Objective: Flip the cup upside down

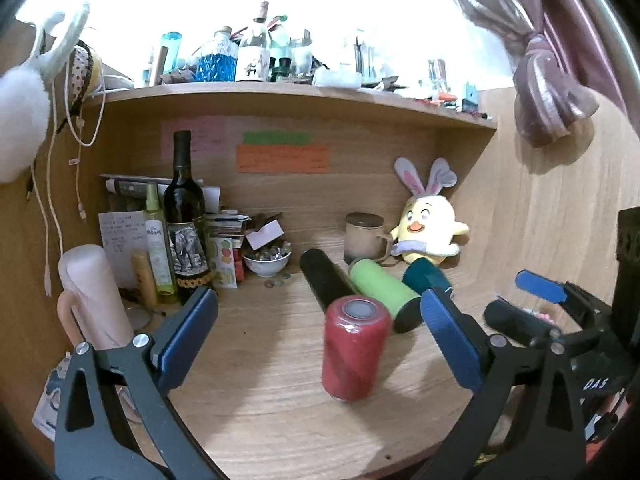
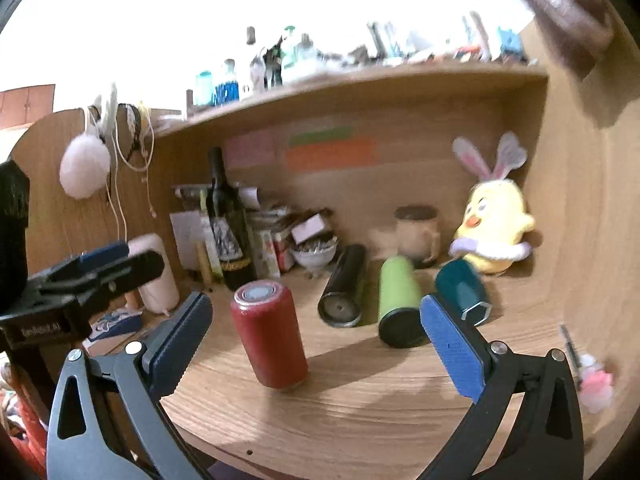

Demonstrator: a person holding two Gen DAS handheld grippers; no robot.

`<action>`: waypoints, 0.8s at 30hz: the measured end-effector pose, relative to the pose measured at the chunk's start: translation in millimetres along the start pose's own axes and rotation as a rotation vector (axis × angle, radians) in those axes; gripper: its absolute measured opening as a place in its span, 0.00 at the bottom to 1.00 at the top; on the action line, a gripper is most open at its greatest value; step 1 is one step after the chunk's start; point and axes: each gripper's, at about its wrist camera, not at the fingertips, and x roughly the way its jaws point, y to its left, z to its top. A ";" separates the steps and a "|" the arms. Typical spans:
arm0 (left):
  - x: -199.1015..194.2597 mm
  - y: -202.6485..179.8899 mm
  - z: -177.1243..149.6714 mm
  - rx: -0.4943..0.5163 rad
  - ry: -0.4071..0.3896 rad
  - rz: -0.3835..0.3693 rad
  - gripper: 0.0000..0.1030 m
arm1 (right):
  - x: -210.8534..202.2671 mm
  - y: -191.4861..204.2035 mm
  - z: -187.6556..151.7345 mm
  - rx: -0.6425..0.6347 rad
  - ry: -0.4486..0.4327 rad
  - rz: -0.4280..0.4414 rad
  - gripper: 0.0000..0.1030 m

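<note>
A red cup stands on the wooden desk with its grey-ringed end facing up. It also shows in the right wrist view. My left gripper is open, its blue pads either side of the cup and a little short of it. My right gripper is open and empty, with the cup between and ahead of its fingers. The right gripper also shows at the right edge of the left wrist view.
Black, green and teal cups lie on their sides behind the red one. A mug, a yellow plush chick, a wine bottle, a small bowl and a pink cup stand around.
</note>
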 end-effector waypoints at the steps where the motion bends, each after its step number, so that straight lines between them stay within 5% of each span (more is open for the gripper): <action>1: -3.3 -1.5 -0.7 0.000 -0.004 0.005 1.00 | -8.8 1.1 1.6 -0.005 -0.016 -0.018 1.00; 11: -38.7 -21.4 -12.8 -0.001 -0.032 0.024 1.00 | -55.5 11.1 4.8 -0.035 -0.062 -0.068 1.00; 24: -50.1 -29.3 -21.0 0.019 -0.040 0.050 1.00 | -68.7 15.3 0.2 -0.046 -0.076 -0.068 1.00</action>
